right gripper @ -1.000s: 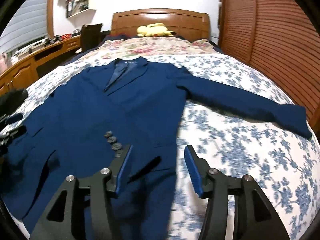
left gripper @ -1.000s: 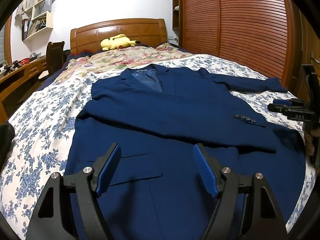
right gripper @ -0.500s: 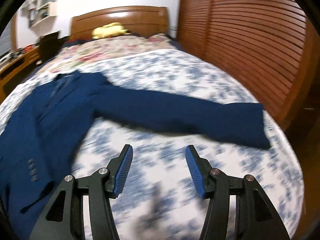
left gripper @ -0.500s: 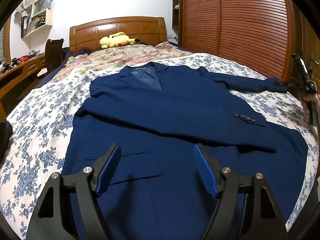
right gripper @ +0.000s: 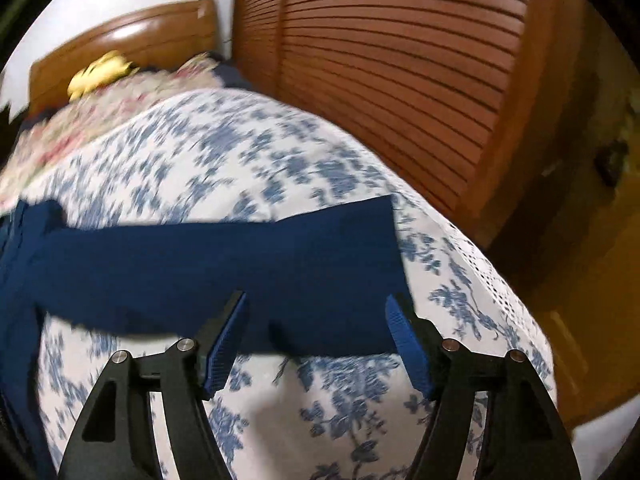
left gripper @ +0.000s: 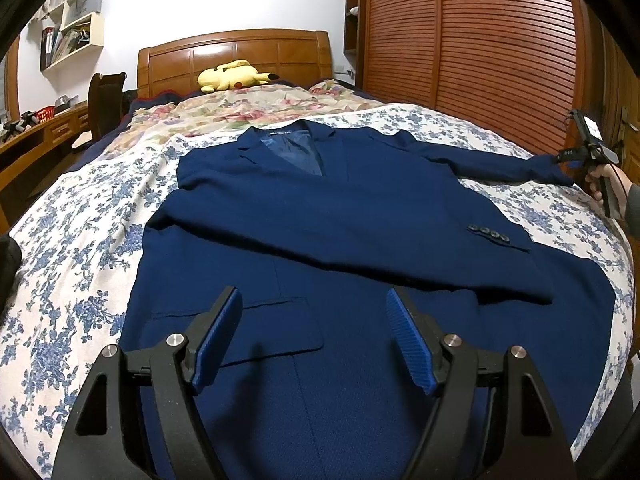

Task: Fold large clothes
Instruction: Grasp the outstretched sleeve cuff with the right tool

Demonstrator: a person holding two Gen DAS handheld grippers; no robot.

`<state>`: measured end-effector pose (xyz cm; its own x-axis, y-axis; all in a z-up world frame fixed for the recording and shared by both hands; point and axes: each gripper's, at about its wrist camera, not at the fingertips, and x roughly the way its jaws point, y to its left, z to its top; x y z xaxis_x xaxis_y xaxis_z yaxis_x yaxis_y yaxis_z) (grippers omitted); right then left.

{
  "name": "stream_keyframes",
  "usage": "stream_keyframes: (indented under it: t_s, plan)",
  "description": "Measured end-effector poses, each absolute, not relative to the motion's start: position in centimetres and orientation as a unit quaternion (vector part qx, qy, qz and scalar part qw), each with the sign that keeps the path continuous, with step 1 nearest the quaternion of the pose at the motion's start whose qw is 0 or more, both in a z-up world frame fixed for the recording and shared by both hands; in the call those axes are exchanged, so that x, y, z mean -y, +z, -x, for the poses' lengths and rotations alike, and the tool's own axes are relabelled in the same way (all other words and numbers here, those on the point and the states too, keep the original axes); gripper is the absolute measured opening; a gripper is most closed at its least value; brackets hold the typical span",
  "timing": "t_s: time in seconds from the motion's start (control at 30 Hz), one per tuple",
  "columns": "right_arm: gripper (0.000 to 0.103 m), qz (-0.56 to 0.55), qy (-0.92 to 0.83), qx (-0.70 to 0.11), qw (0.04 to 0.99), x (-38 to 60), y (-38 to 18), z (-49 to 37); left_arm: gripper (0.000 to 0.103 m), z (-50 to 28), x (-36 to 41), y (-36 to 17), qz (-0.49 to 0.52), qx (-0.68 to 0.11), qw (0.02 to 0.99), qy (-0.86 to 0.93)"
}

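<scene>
while spread flat, navy jacket (left gripper: 360, 240)

Wardrobe (right gripper: 400, 60) close beside bed edge (right gripper: 480, 264); bedspread around jacket (left gripper: 360, 240) bare

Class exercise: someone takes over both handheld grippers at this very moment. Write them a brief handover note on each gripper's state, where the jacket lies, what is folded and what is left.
Left gripper: open, empty, hovering above the navy jacket near its front pocket.
Right gripper: open, its jaws have just been opening, nothing pinched; it hangs over the outstretched sleeve near the cuff.
Jacket: flat, face up on the floral bedspread, collar toward the headboard.
Done: one sleeve folded across the chest.
Left: likely fold the outstretched sleeve in, then the body.
</scene>
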<state>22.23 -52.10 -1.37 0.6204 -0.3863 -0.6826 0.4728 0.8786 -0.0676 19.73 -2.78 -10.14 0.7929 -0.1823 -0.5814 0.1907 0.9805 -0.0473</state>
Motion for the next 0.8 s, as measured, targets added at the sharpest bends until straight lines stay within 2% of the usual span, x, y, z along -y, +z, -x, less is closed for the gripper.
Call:
stream_keyframes:
  t_s: [0.67, 0.73, 0.8]
  plan:
    - [0.072, -0.089, -0.257, -0.413, 0.869, 55.5, -3.7, -22.7, 0.075, -19.8, 2.9, -10.3, -0.009, -0.309, 0.946, -0.100]
    - [0.064, -0.083, -0.249, -0.425, 0.866, 55.3, -3.9, -22.7, 0.075, -19.8, 2.9, -10.3, -0.009, -0.309, 0.946, -0.099]
    - [0.044, -0.073, -0.244, -0.431, 0.866, 55.0, -4.1, -22.7, 0.075, -19.8, 3.0, -10.3, -0.009, -0.309, 0.946, -0.100]
